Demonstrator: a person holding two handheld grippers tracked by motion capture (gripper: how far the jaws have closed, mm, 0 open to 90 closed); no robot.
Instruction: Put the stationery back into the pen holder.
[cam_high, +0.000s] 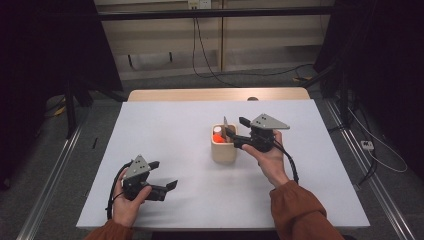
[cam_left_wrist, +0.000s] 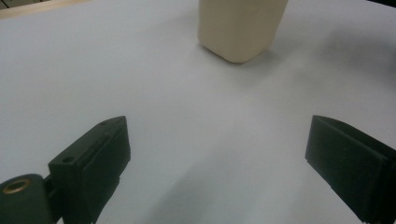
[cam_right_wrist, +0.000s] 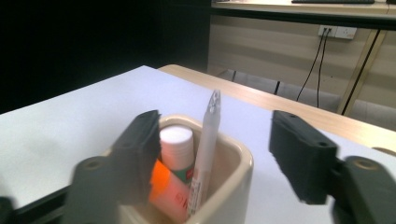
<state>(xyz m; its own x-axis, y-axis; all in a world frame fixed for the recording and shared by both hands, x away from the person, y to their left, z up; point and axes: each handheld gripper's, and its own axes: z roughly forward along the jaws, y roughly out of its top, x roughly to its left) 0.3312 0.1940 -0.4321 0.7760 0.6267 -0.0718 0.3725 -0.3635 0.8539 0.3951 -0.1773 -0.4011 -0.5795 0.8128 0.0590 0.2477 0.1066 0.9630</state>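
Your right claw (cam_right_wrist: 215, 154) stands apart around the white pen (cam_right_wrist: 205, 154), which stands upright in the cream cup (cam_high: 223, 146) mid-counter, pads not pressing it. Your left claw (cam_high: 162, 175) is also apart, empty, well away near the counter (cam_high: 165, 130) front edge.

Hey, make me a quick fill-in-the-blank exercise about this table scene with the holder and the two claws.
1. The white pen stands inside the cream ____.
2. The right claw hovers with its jaws ____ on either side of the pen.
3. The left claw is open over the bare ____ table.
4. Beside the pen sits an ____ item.

Missing words: holder; open; white; orange
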